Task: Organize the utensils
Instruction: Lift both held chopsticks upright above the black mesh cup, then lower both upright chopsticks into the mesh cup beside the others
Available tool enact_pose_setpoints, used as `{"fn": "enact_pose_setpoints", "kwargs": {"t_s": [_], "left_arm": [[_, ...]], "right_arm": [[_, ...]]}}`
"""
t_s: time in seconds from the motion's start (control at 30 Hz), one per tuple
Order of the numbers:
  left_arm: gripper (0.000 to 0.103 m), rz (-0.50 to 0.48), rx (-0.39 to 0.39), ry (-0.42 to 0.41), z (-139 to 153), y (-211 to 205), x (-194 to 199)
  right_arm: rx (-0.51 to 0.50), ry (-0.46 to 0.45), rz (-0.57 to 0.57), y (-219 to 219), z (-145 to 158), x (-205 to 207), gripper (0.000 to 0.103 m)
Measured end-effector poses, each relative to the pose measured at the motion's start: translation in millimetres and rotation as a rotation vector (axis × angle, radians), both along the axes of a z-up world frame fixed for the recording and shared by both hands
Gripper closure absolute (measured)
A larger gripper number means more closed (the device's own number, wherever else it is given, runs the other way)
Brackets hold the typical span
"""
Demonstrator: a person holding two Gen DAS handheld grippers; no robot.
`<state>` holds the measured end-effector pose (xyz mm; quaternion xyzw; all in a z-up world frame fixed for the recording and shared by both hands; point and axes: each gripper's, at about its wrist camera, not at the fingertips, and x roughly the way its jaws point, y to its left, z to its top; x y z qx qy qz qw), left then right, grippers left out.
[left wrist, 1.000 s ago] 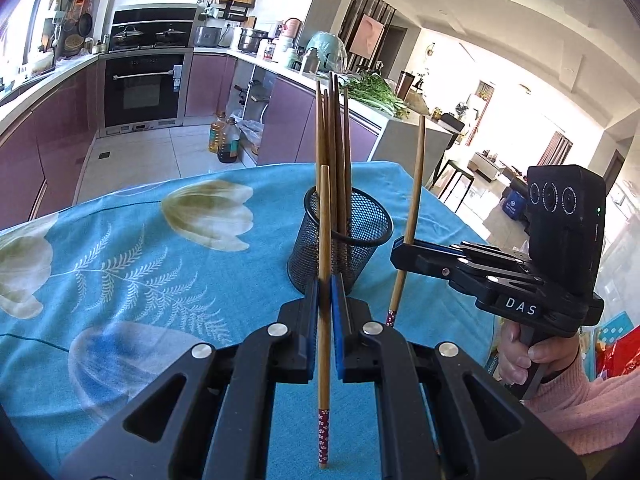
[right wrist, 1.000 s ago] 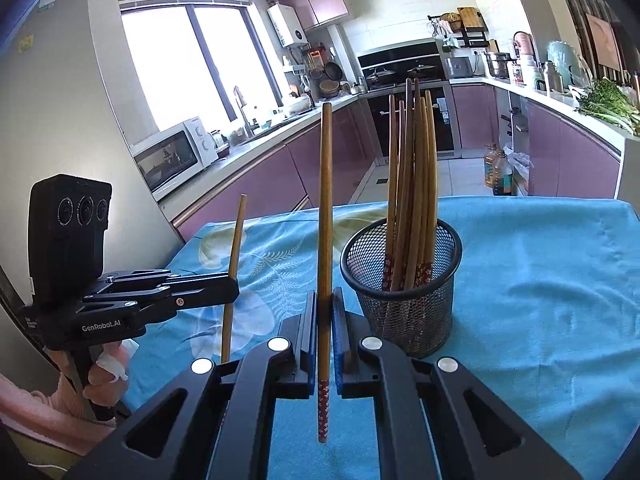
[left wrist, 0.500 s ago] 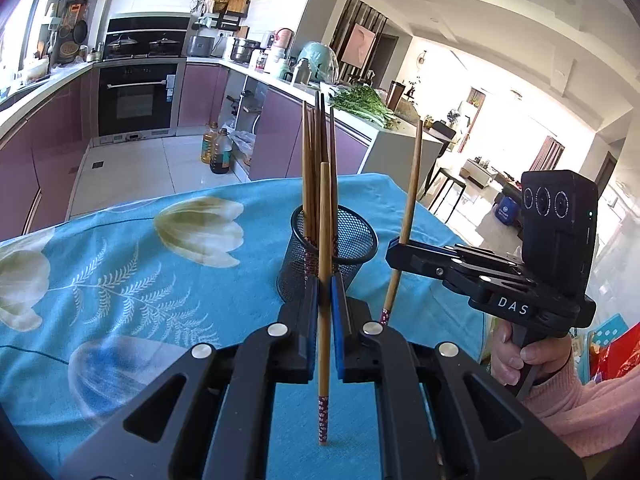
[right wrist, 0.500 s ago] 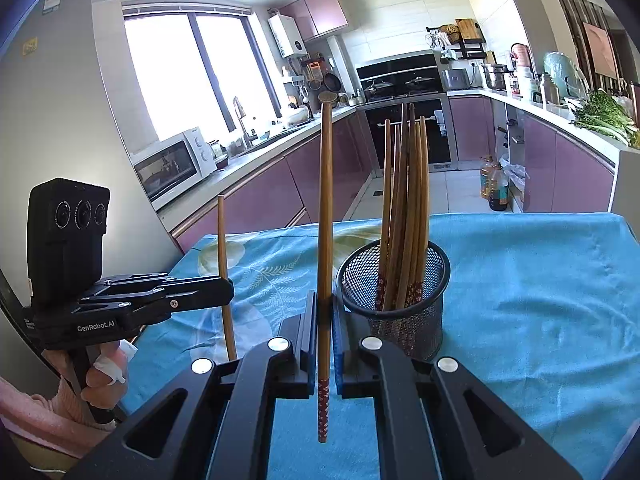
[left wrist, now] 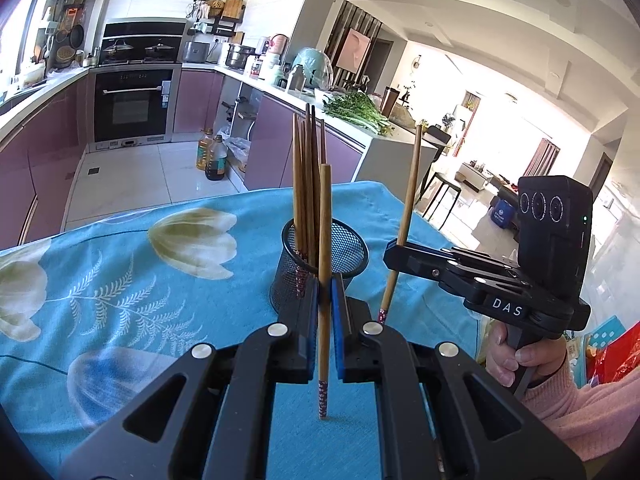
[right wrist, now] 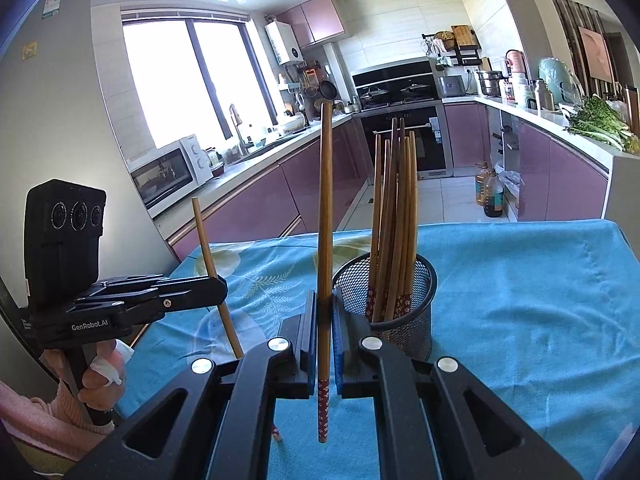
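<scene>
A black mesh holder (left wrist: 320,264) (right wrist: 396,304) stands on the blue flowered tablecloth (left wrist: 120,280) with several brown chopsticks (left wrist: 306,184) (right wrist: 394,216) upright in it. My left gripper (left wrist: 324,308) is shut on one upright chopstick (left wrist: 325,240) just in front of the holder; it also shows in the right wrist view (right wrist: 218,288). My right gripper (right wrist: 324,316) is shut on another upright chopstick (right wrist: 325,220), left of the holder; it also shows in the left wrist view (left wrist: 394,254) with its chopstick (left wrist: 408,204).
The table edge (left wrist: 460,272) drops off to the right behind my right gripper. Kitchen counters, an oven (left wrist: 132,100) and oil bottles (left wrist: 212,156) on the floor lie beyond the far table edge. A microwave (right wrist: 168,172) sits on the left counter.
Both grippers have pulled back and lifted slightly, so the holder looks smaller and farther away. Each still holds its chopstick upright.
</scene>
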<state>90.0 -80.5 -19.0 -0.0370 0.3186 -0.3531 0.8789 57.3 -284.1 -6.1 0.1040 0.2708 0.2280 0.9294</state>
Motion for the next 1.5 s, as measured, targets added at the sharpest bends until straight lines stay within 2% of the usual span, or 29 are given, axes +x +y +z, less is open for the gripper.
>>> {"fn": "enact_pose_setpoints", "kwargs": {"t_s": [1.5], "left_arm": [[0.096, -0.009, -0.027, -0.058, 29, -5, 0]], "right_arm": [[-0.008, -0.072, -0.024, -3, 18, 2, 0.097]]}}
